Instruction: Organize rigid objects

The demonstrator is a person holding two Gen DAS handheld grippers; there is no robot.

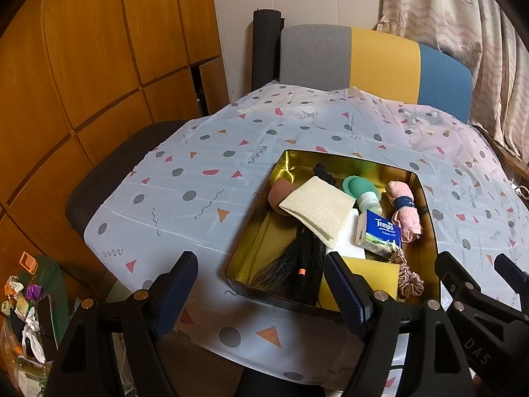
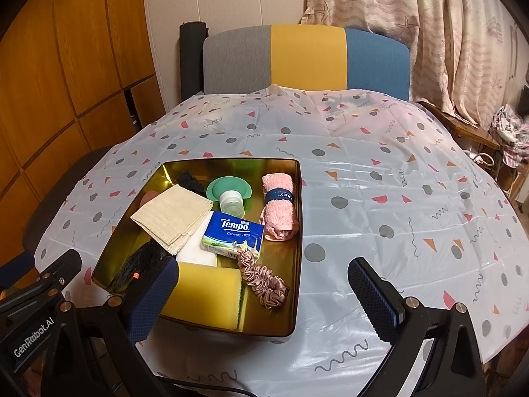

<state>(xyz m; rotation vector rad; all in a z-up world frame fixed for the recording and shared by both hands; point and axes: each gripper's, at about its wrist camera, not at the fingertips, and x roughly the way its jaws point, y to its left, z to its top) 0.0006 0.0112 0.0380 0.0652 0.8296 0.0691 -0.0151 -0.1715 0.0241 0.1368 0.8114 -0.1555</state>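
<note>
A gold tin box (image 1: 426, 205) (image 2: 299, 231) sits on the patterned tablecloth. In it lie a Tempo tissue pack (image 1: 380, 231) (image 2: 234, 235), a beige cloth (image 1: 319, 208) (image 2: 172, 215), a green silicone bottle (image 1: 360, 195) (image 2: 231, 201), a rolled pink towel (image 1: 405, 208) (image 2: 279, 205), a yellow sponge (image 1: 386, 271) (image 2: 208, 294), a pink scrunchie (image 1: 410, 278) (image 2: 264, 281) and a black hairpiece (image 1: 294, 264) (image 2: 139, 264). My left gripper (image 1: 261, 294) is open and empty, just before the box's near left corner. My right gripper (image 2: 264, 297) is open and empty over the box's near right corner.
A grey, yellow and blue chair back (image 1: 373, 59) (image 2: 307, 59) stands beyond the table. Wooden cabinets (image 1: 82, 66) line the left wall. Curtains (image 2: 429, 33) hang at the right. A cluttered bag (image 1: 23, 324) sits low left.
</note>
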